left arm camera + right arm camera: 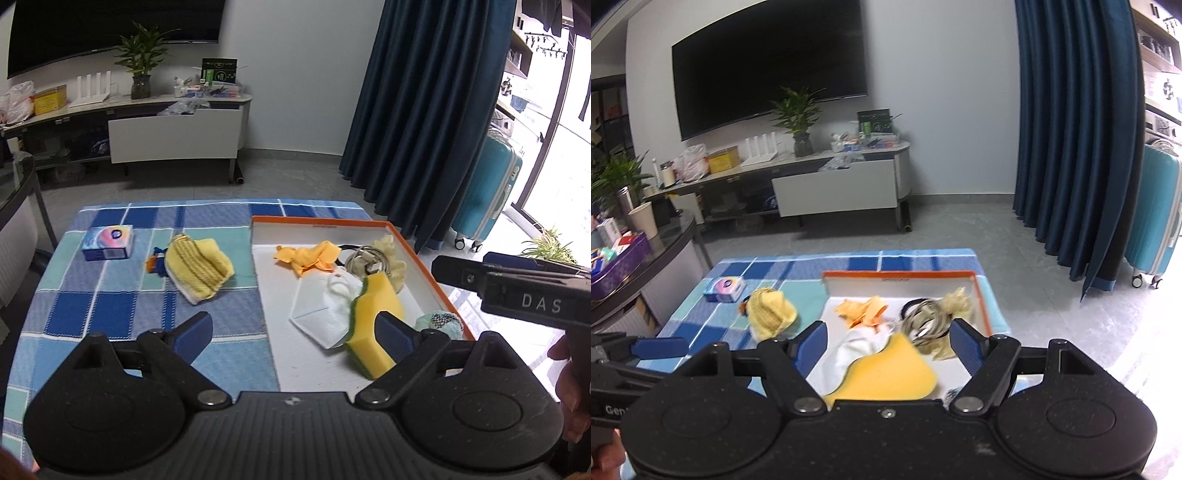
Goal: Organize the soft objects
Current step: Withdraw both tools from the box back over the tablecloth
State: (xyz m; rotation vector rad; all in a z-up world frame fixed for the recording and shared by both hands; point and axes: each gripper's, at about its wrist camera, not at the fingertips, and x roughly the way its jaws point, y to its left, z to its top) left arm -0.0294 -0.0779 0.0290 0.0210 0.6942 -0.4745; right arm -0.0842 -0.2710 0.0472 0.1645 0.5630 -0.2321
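over the checked worktop [110, 314] we hold both hand-held grippers, left [293, 332] and right [888, 341], spread and empty, the box [424, 254] already part filled, so next we reach left for the yellow knit cloth [197, 267] outside it.

A pale wall [942, 92] carries a large dark television [768, 62] above a low white media console [812, 173] cluttered with boxes, bags and a potted plant [796, 118]. The floor [960, 229] is grey tile. Dark blue curtains [1078, 129] hang at the right, with a turquoise suitcase [1156, 214] just beside them. Bright daylight floods in through a glass door [554, 147] at the far right. A glass-topped side table [646, 266] stands at the left.
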